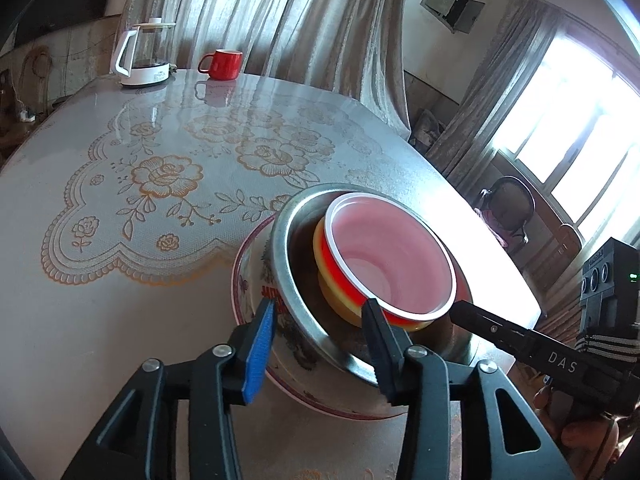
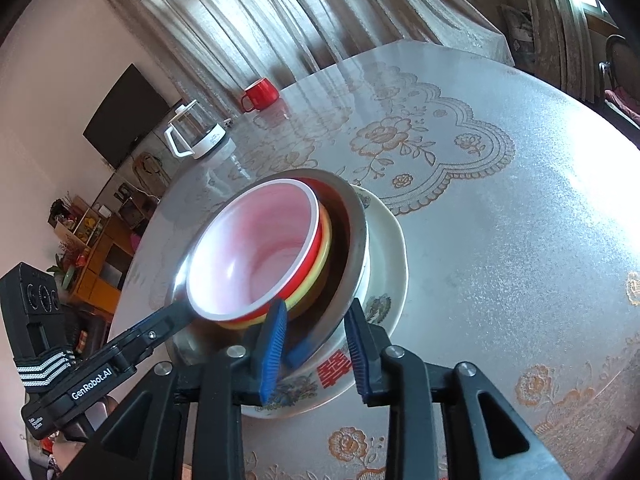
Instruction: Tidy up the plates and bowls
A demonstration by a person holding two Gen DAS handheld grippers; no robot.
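A stack of nested bowls stands on the table. A red bowl with a white-pink inside [image 1: 394, 258] [image 2: 256, 254] sits in a yellow bowl [image 1: 332, 292] [image 2: 320, 276], inside a steel bowl [image 1: 292, 280] [image 2: 356, 236], on a white flowered bowl with red characters [image 1: 256, 280] [image 2: 384, 264]. My left gripper [image 1: 320, 344] straddles the steel bowl's near rim, jaws apart. My right gripper [image 2: 316, 344] straddles the steel rim on its side, jaws apart. The right gripper shows in the left view [image 1: 480, 320]; the left one shows in the right view [image 2: 160, 320].
A red mug [image 1: 222, 64] [image 2: 260, 94] and a glass kettle on a white base [image 1: 144, 54] [image 2: 196, 132] stand at the table's far edge. The round table [image 1: 120, 312] [image 2: 520, 240] has a lace-pattern cover. Curtains hang behind; a chair [image 1: 508, 208] stands by the window.
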